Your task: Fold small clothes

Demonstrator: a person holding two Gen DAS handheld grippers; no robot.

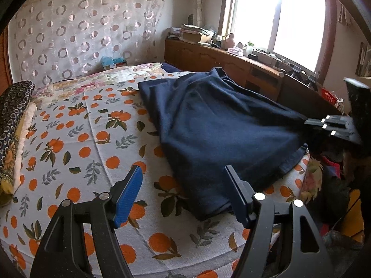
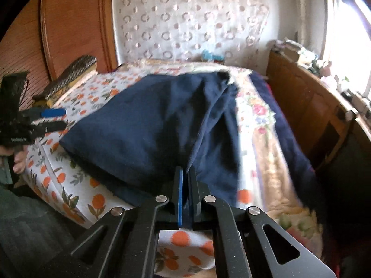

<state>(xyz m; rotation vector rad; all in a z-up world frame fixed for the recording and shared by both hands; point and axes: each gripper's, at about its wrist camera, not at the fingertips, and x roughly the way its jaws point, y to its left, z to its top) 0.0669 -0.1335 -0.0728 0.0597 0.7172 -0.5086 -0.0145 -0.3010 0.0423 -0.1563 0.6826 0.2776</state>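
A navy blue garment (image 1: pixel 208 125) lies spread on the orange-print bedsheet (image 1: pixel 76 139). My left gripper (image 1: pixel 183 176) is open and empty, low over the sheet, with the garment's near corner just past its right finger. My right gripper (image 2: pixel 185 173) is shut on a fold of the garment (image 2: pixel 148 125) at its near edge and lifts it a little. In the left wrist view the right gripper (image 1: pixel 324 125) shows at the garment's right edge. In the right wrist view the left gripper (image 2: pixel 54 118) shows open at the far left.
A wooden cabinet (image 1: pixel 222 62) with clutter runs along the bed's far side under a bright window (image 1: pixel 278 16). A patterned pillow (image 1: pixel 11 115) lies at the bed's left edge. A floral blanket (image 2: pixel 257 120) lies under the garment's right side. Clothes (image 1: pixel 331 164) are piled beside the bed.
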